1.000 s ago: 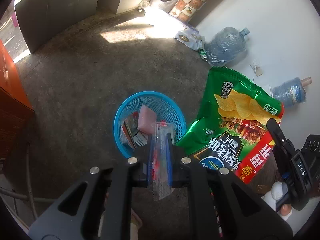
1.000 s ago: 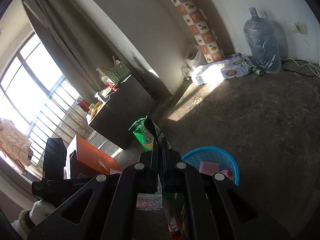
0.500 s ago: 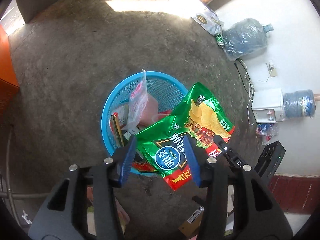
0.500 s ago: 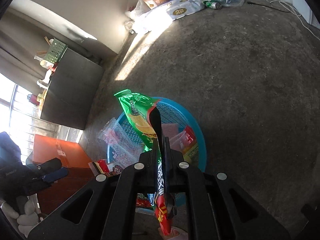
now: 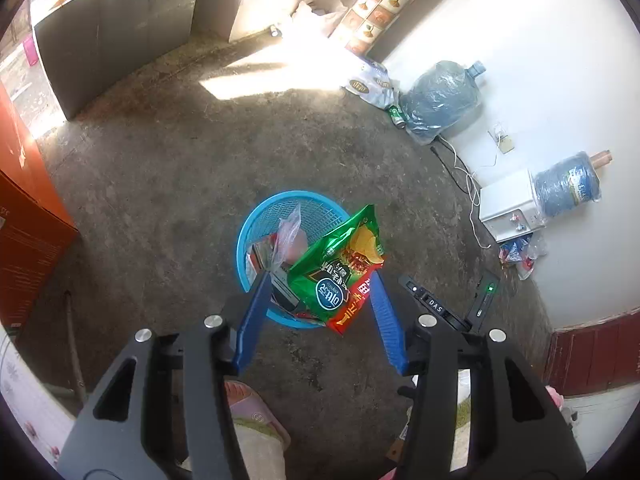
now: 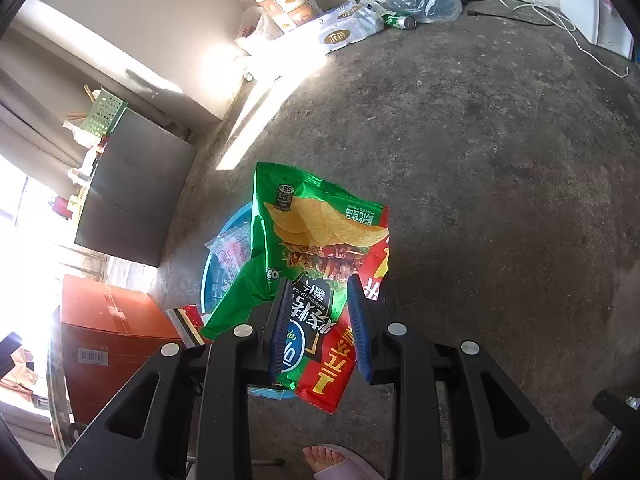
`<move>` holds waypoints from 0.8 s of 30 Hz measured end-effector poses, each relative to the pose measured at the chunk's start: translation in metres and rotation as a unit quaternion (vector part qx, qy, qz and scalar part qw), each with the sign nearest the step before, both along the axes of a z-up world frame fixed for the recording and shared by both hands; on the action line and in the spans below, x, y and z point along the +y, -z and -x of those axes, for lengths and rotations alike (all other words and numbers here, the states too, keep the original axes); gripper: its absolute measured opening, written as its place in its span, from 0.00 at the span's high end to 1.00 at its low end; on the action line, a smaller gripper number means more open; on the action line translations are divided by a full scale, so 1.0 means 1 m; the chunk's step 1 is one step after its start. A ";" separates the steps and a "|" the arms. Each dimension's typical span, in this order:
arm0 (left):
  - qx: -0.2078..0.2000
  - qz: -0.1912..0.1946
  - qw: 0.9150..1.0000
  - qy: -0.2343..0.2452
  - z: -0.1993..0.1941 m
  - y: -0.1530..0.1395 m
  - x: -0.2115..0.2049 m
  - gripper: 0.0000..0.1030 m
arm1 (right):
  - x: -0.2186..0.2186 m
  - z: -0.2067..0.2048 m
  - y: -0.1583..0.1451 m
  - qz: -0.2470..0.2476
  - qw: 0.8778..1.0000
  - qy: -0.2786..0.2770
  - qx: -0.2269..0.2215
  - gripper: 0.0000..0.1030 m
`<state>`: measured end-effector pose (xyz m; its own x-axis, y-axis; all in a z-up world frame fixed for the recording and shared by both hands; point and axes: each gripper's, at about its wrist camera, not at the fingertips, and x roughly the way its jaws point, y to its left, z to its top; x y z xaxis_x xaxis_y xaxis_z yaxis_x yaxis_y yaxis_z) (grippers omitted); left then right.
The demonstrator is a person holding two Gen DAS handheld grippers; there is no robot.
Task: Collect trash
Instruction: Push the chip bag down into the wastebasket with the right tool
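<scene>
Closest to the lens in the left wrist view, the left gripper was pointed steeply down at the floor with its blue fingers spread wide and nothing between them. A foot in a pink slipper showed just under it at the bottom of the frame.

The right gripper was angled down the same way, jaws parted, blue pads either side of the green and red chip bag. Honestly I couldn't tell whether the pads were touching the bag or just framing it from above, because the bag filled the gap in that view.

A bit further out, in the middle of the left wrist frame, the chip bag lay draped over the lower right rim of the blue basket, with its red end hanging outside. A clear plastic bag stuck up inside the basket among other wrappers.

The basket sat on a grey concrete floor. An orange box was at the left edge. Toward the upper right, against the white wall, a big water jug lay wrapped in plastic with a green can beside it, and a white dispenser sat further right.
</scene>
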<state>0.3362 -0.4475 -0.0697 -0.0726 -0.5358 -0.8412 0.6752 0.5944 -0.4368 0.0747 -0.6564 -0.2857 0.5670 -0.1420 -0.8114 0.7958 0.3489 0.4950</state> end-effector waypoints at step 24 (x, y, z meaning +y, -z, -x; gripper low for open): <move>-0.149 0.012 0.958 -0.243 0.091 -0.117 0.370 0.48 | 0.003 -0.157 0.169 -0.140 0.942 -0.133 0.275 0.98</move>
<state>0.2451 -0.0777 0.0473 0.4317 -0.4654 -0.7727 0.4179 0.8623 -0.2860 0.2321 -0.6534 -0.4544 0.0348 0.2081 -0.9775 0.8615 0.4896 0.1349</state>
